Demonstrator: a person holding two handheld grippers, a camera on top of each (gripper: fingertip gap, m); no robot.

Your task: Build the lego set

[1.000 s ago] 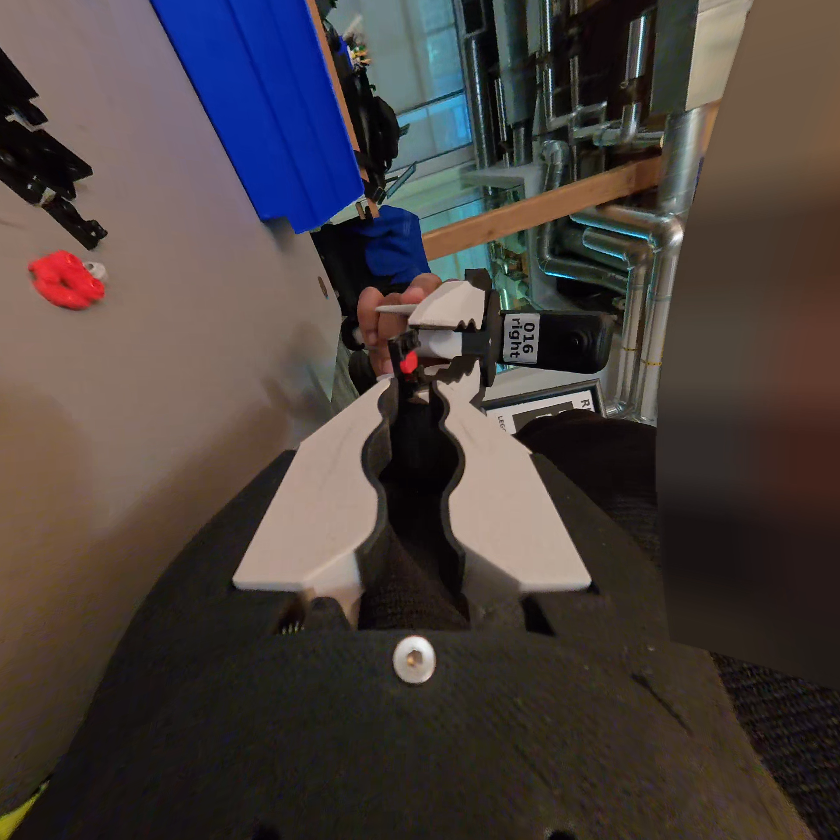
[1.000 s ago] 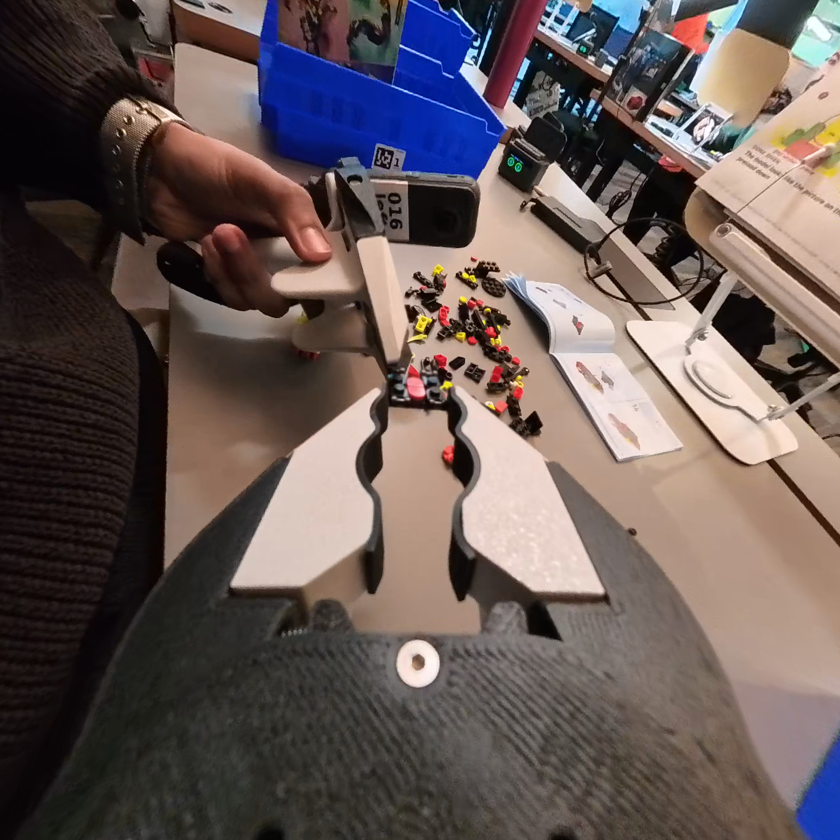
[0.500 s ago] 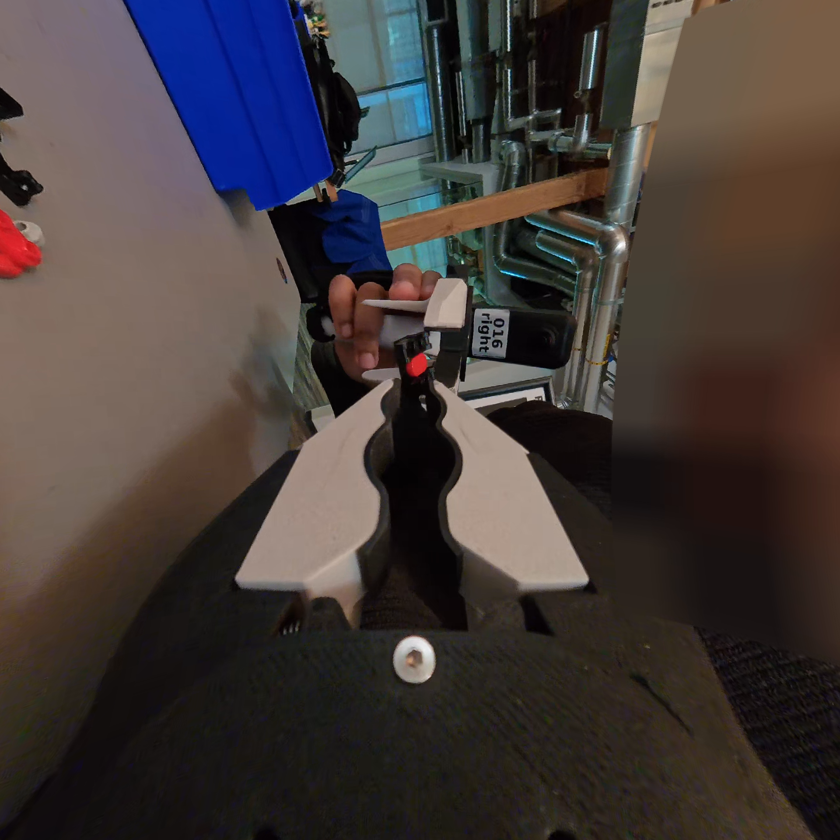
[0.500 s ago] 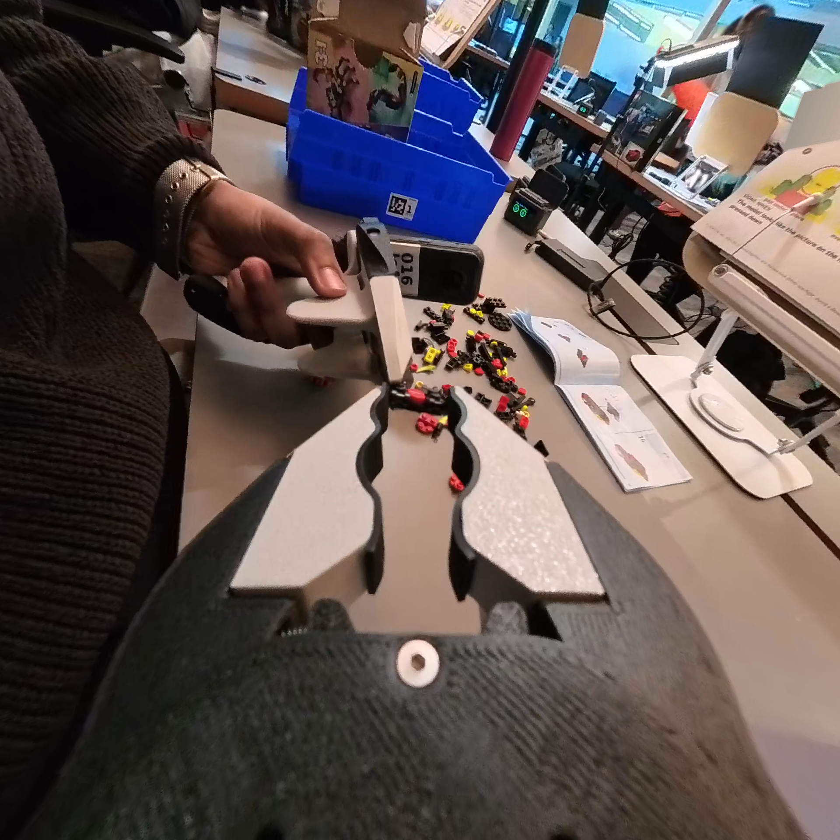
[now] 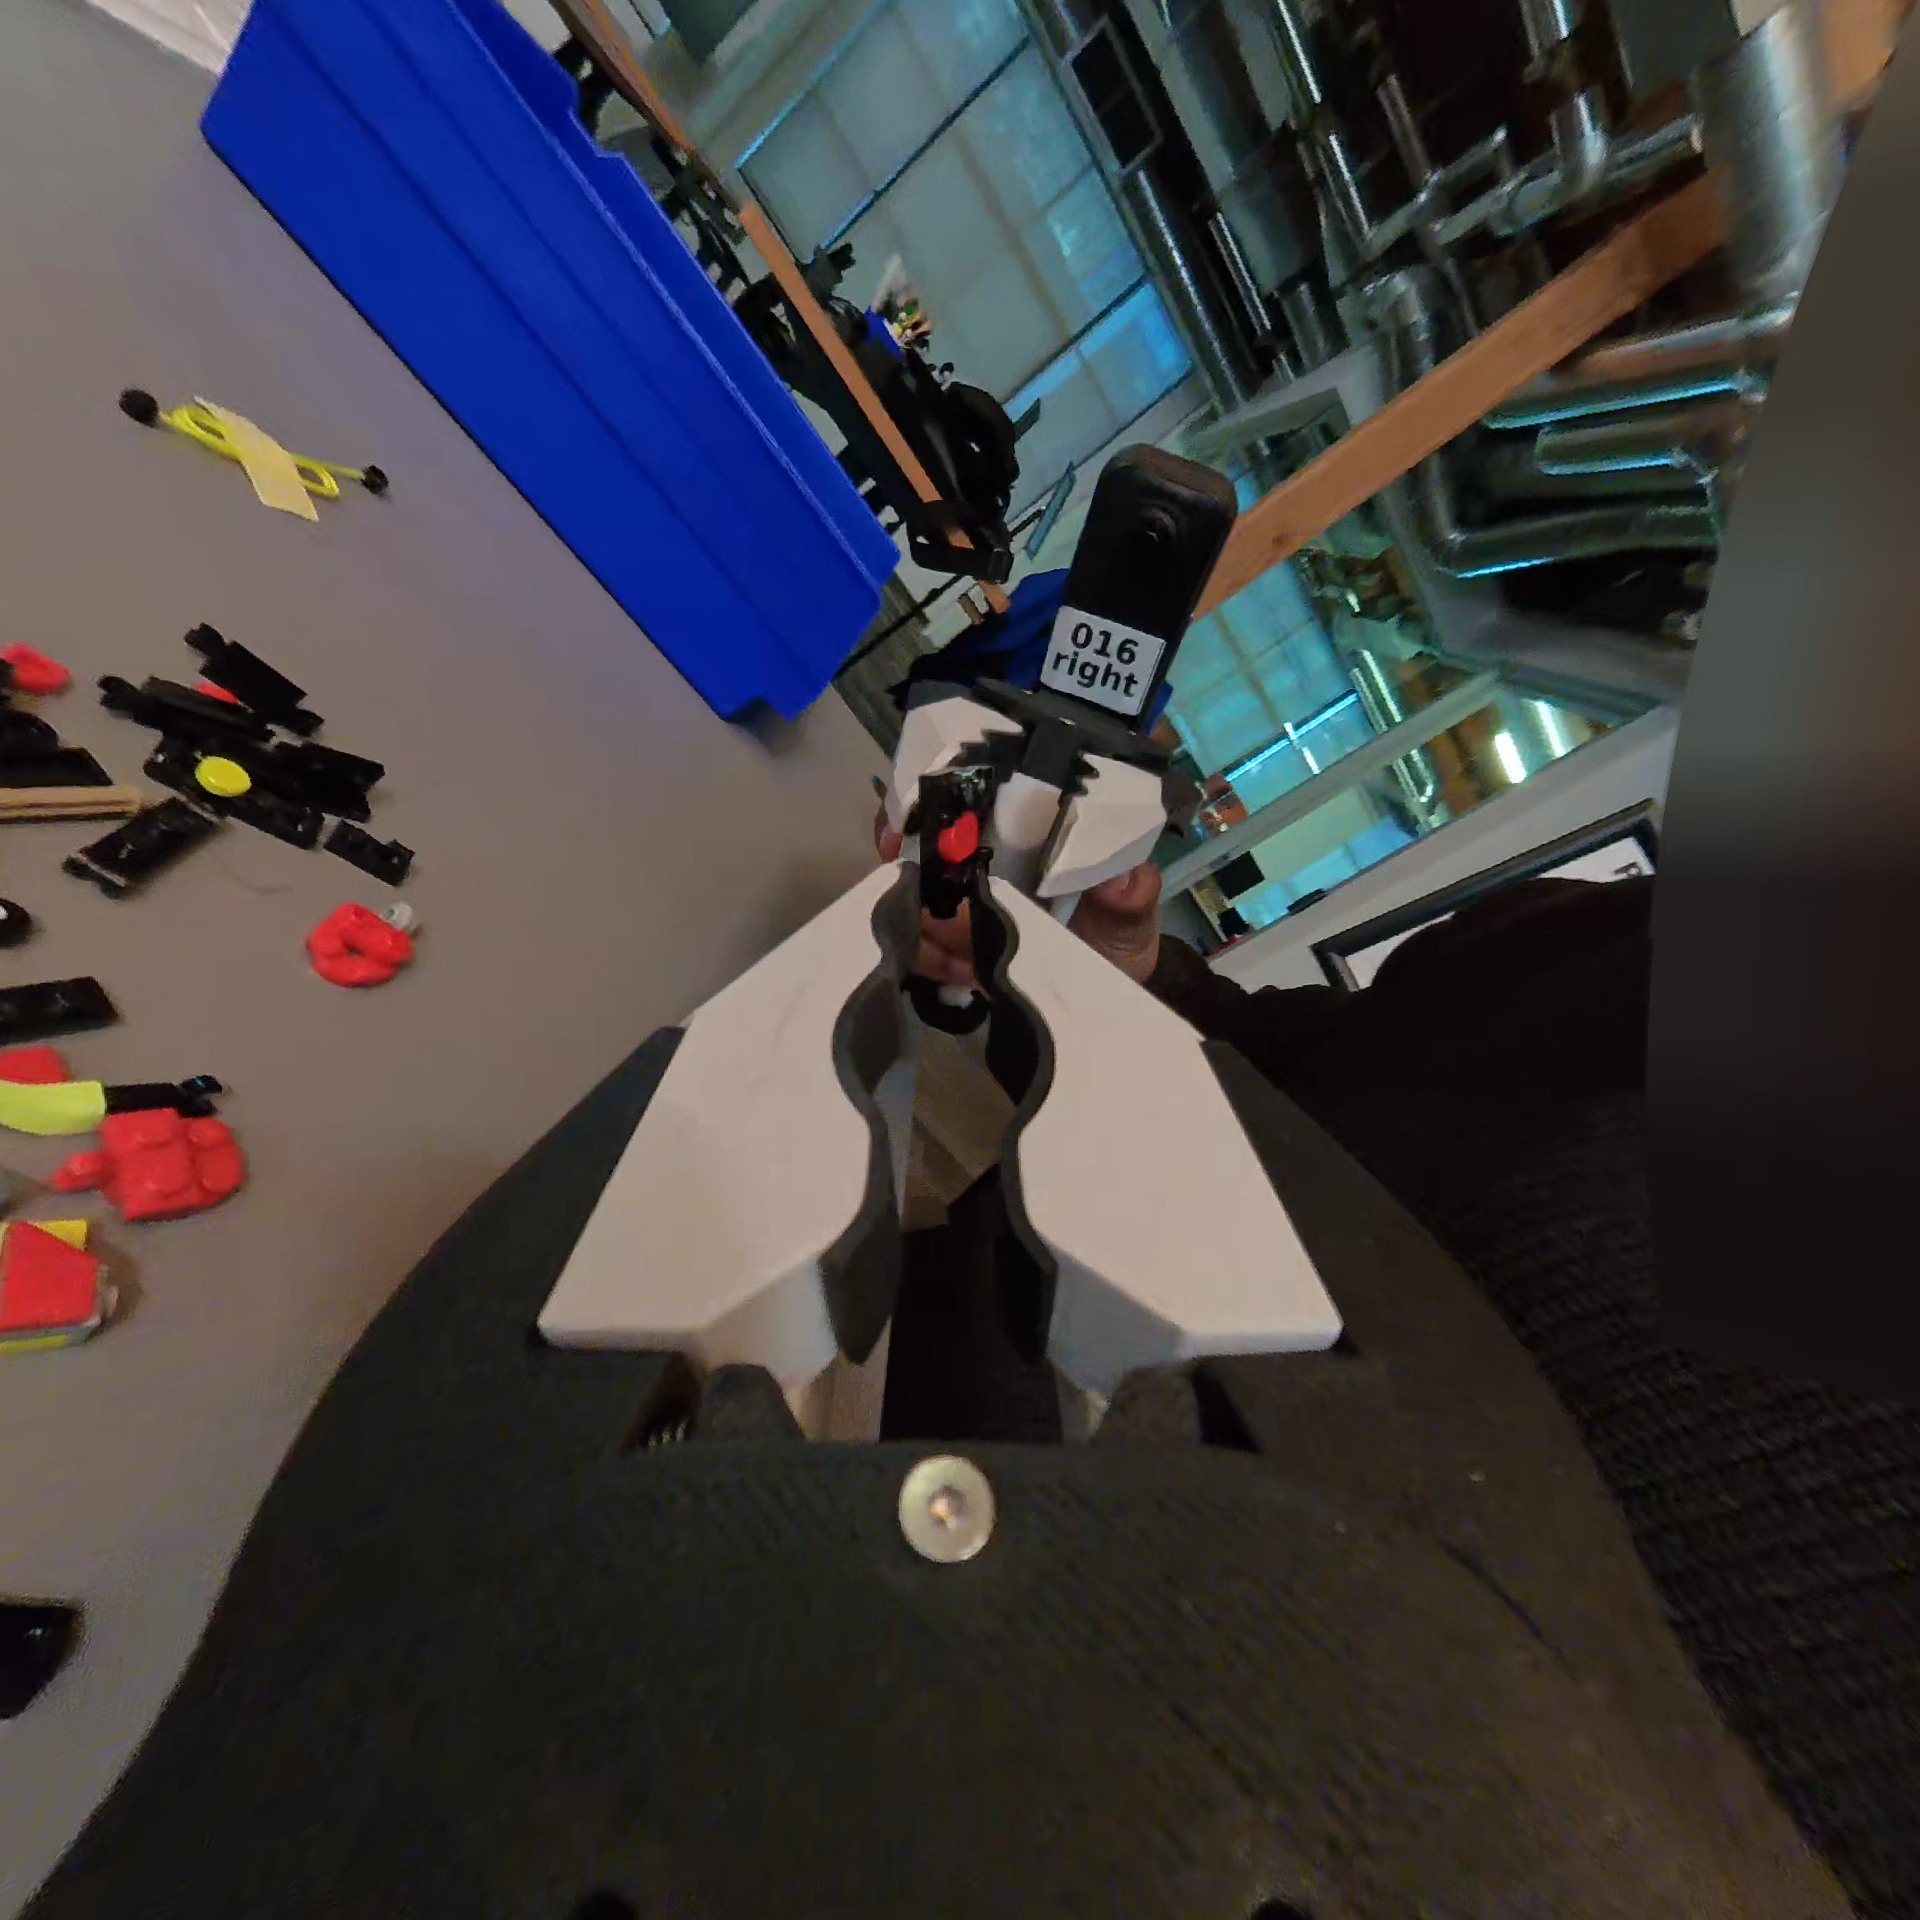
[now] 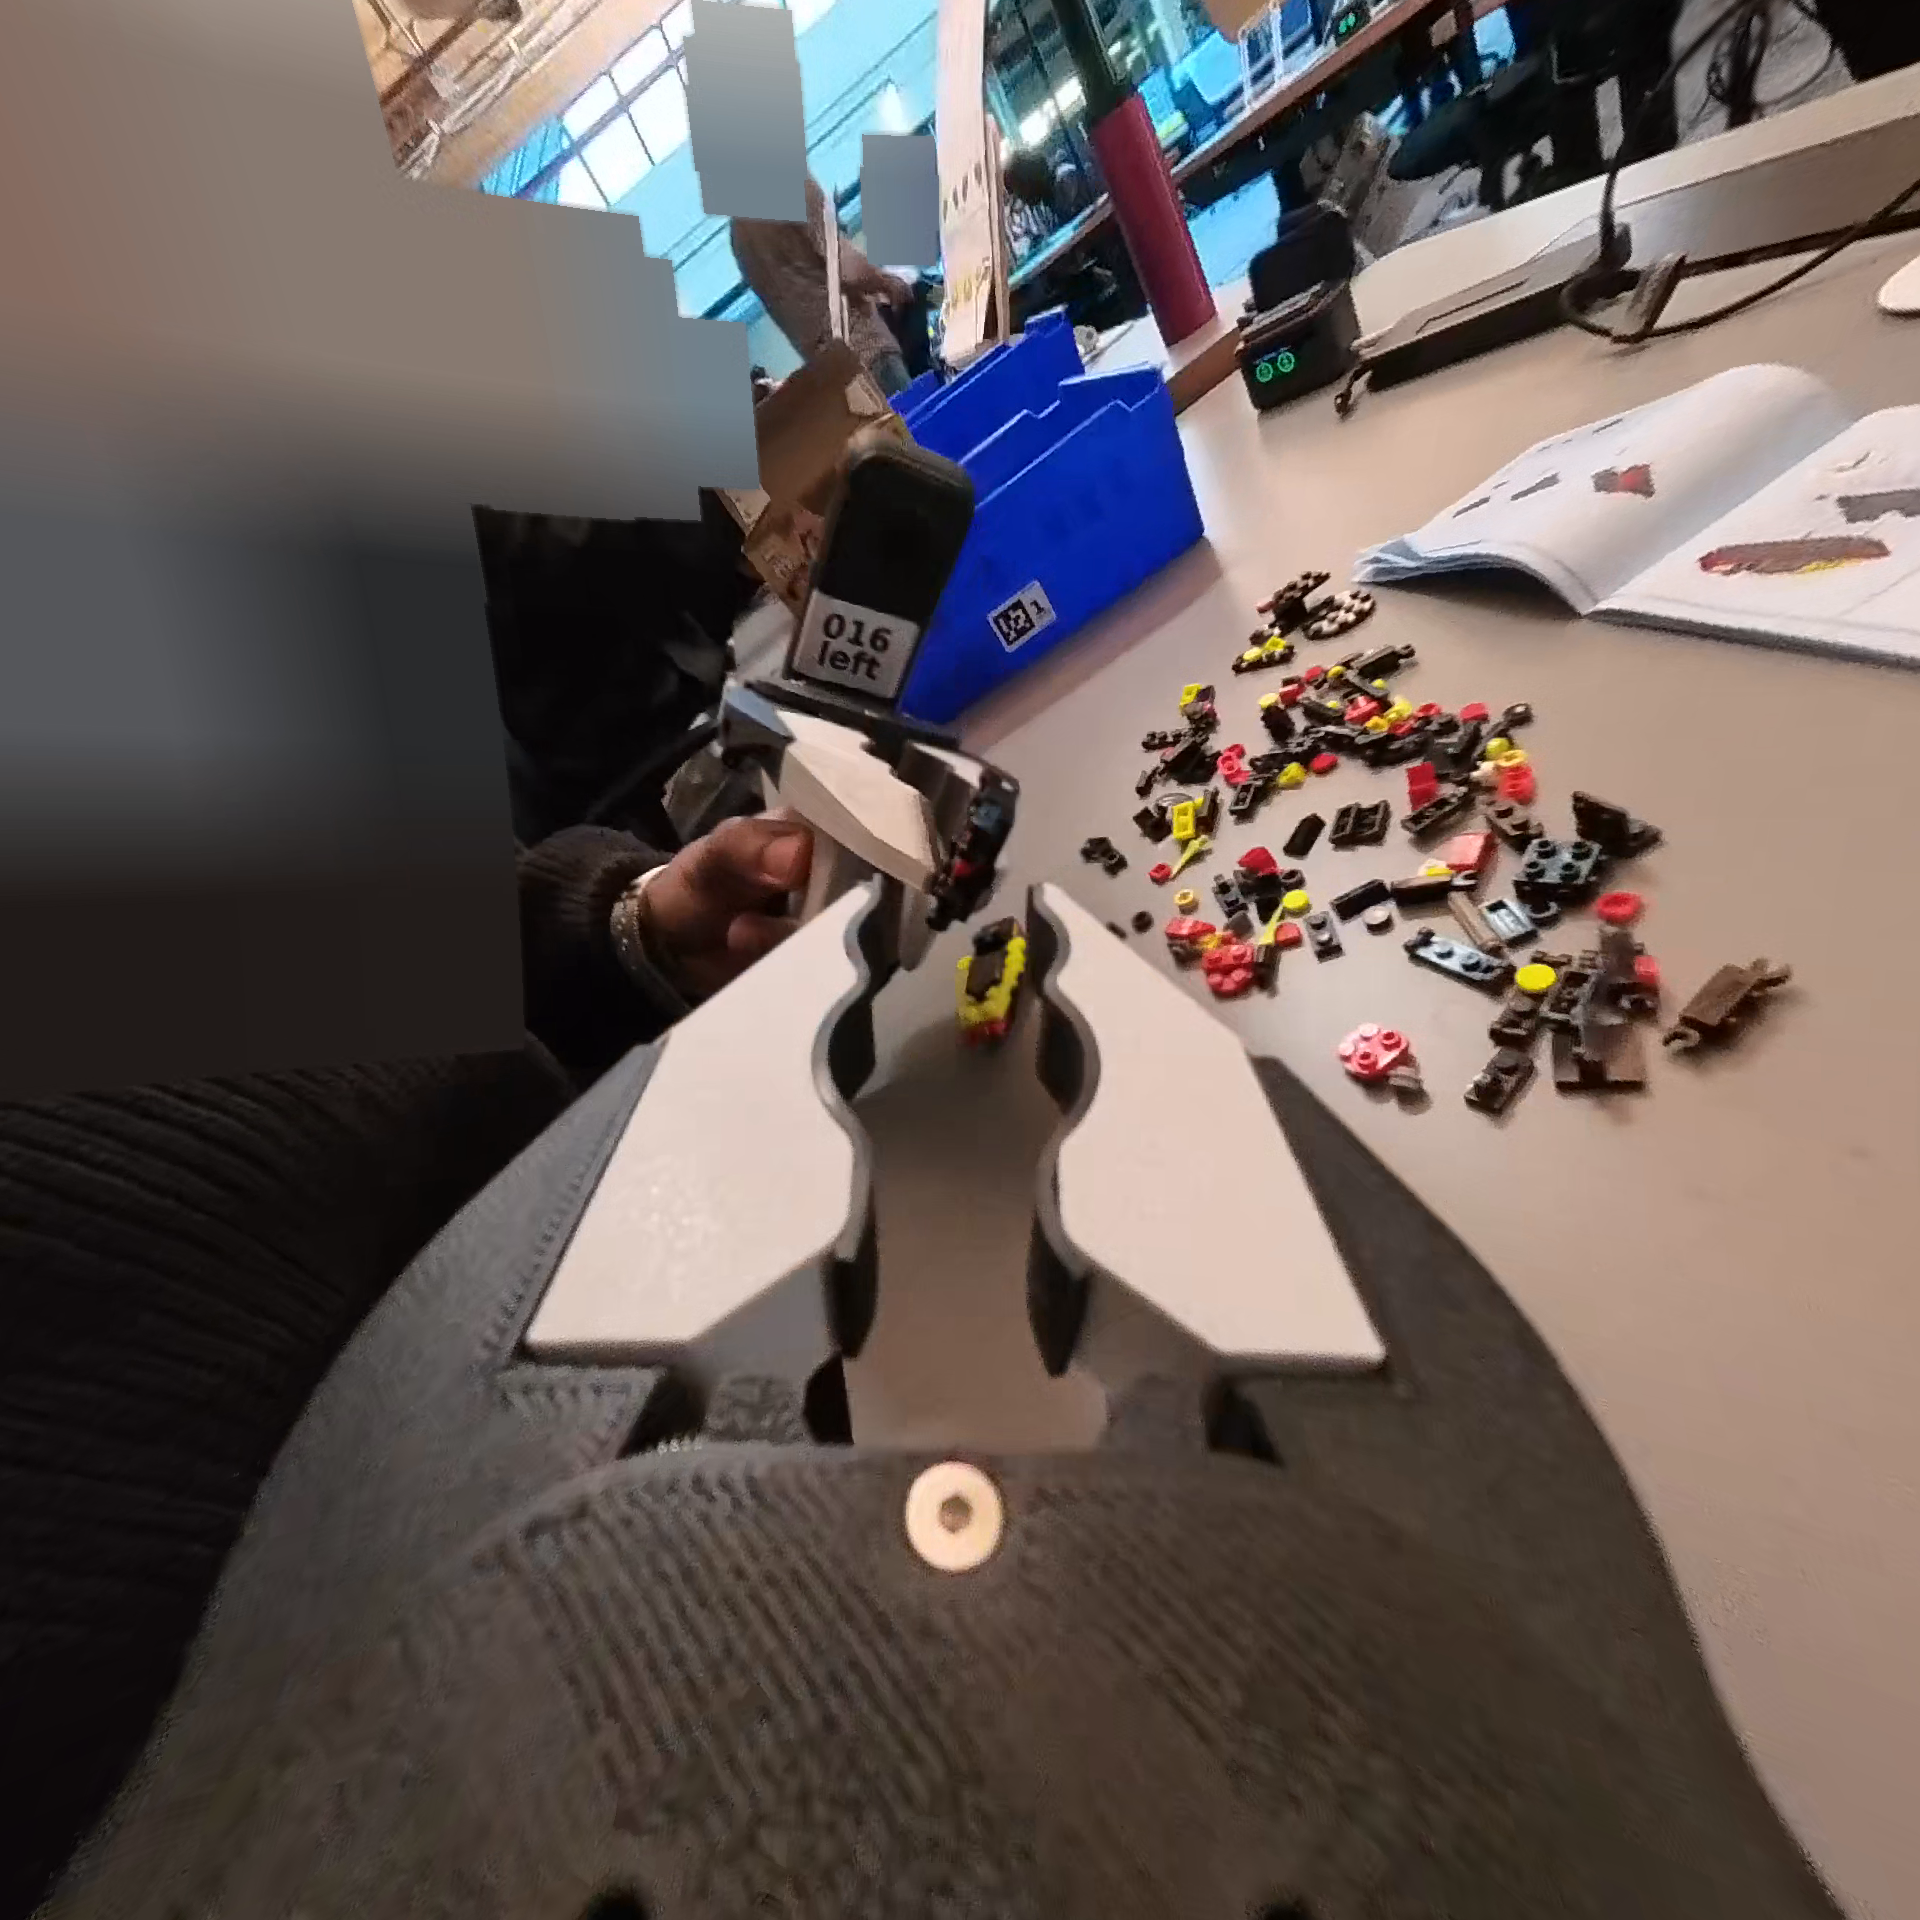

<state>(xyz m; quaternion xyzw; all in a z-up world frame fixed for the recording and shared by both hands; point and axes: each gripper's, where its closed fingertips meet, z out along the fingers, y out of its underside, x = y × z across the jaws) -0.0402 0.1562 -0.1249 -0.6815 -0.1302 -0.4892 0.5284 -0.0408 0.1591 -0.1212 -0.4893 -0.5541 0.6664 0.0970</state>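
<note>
Grey table (image 6: 1455,1299) strewn with loose bricks (image 6: 1382,831); left claw (image 5: 948,894) pinches a black-and-red brick piece (image 5: 951,831), right claw (image 6: 951,904) stands open beside a yellow-and-black piece (image 6: 992,977).

A white label (image 5: 1096,665) with black print, one line of digits above one short word, is stuck on the black camera (image 5: 1148,540) mounted on the right claw (image 5: 992,821). A matching white label (image 6: 854,646) sits on the black camera (image 6: 894,530) carried by the left claw (image 6: 966,857). The blue bin (image 6: 1081,488) on the tabletop (image 6: 1714,1195) bears a square black-and-white coded marker (image 6: 1020,621) with a small digit beside it. The open booklet (image 6: 1704,540) shows printed drawings; any writing on it is too small to read. A black device (image 6: 1294,332) shows two lit green symbols.
</note>
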